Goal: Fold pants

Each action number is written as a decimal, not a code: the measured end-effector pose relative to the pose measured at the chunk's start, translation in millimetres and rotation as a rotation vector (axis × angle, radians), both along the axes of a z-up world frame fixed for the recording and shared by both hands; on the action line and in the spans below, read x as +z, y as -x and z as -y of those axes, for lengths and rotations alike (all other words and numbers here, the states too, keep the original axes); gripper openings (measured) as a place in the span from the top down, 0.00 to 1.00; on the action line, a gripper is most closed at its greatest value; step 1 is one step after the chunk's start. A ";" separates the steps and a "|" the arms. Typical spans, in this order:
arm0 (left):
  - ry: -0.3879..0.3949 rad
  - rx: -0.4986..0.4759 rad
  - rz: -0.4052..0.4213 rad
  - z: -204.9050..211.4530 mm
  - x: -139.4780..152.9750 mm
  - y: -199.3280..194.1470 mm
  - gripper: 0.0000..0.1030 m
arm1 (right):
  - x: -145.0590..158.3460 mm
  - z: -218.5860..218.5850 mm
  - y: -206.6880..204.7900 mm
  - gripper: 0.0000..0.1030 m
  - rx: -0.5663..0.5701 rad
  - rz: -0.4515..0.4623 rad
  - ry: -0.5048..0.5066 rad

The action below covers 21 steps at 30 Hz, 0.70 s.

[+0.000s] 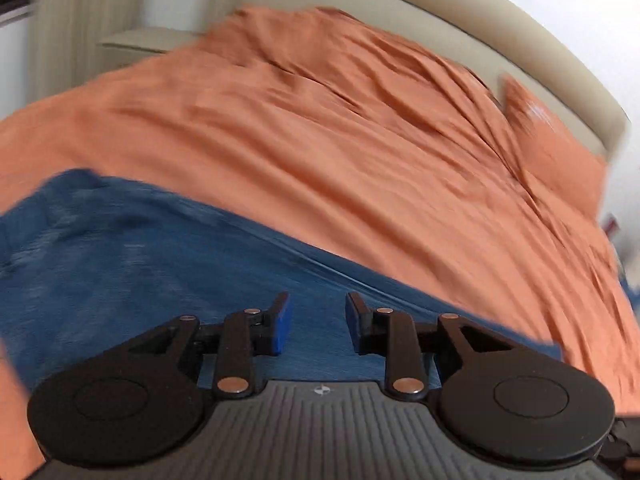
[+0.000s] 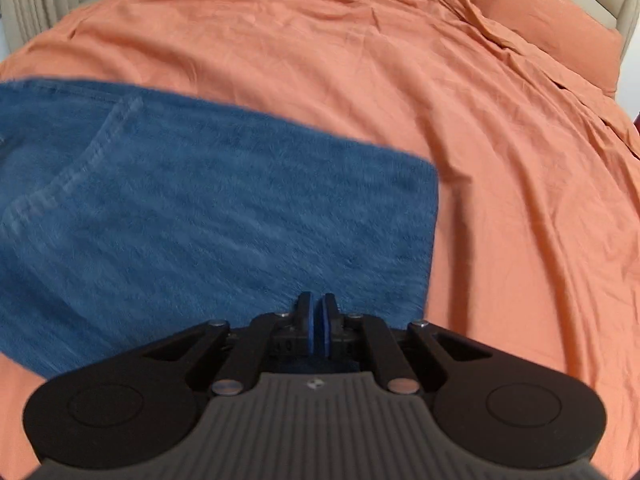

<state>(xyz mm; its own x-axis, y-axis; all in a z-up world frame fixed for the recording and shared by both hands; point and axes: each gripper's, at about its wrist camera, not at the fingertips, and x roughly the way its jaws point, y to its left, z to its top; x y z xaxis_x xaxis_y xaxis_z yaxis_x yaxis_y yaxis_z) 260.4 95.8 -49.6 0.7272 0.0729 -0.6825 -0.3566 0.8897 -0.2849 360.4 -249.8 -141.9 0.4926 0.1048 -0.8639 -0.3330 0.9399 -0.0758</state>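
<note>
**Kid:** What are you holding?

**Me:** Two claws, one in each hand. My left claw (image 1: pixel 318 322) is spread wide with nothing between its blue pads (image 1: pixel 282 326). It hangs over the blue denim pants (image 1: pixel 140 248). I can't tell if it touches the cloth.

**Kid:** And the other one?

**Me:** My right claw (image 2: pixel 319 328) has its two pads pressed close together. It sits at the near edge of the pants (image 2: pixel 224 208), close to their right corner. I can't tell if any denim is pinched in there.

**Kid:** Where are the pants?

**Me:** They lie flat on the wrinkled orange bed sheet (image 2: pixel 360 64), on the near, left part of the bed. A pale stitched seam (image 2: pixel 80 160) curves across them. An orange pillow (image 2: pixel 552 36) lies far off at the top right, by the beige padded headboard (image 1: pixel 500 36).
</note>
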 end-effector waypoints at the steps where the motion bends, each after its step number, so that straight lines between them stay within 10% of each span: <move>1: 0.020 0.046 0.021 -11.9 3.5 8.5 0.67 | 9.7 -6.1 1.8 0.95 0.018 0.010 -0.014; 9: 0.124 0.491 0.161 -98.6 15.3 69.8 0.51 | 61.2 -78.5 9.2 0.63 0.270 0.060 0.003; 21: 0.498 0.850 0.226 -186.3 -49.4 115.9 0.45 | 34.2 -155.8 -19.0 0.64 0.376 -0.044 0.088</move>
<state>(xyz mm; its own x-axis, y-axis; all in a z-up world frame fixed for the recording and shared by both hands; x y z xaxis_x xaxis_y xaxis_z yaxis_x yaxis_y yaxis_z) 144.4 282.2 -98.9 0.6827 0.3711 -0.6295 -0.7088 0.1268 -0.6939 379.4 -94.0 -107.7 0.3963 0.1962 -0.8969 -0.6581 0.7419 -0.1285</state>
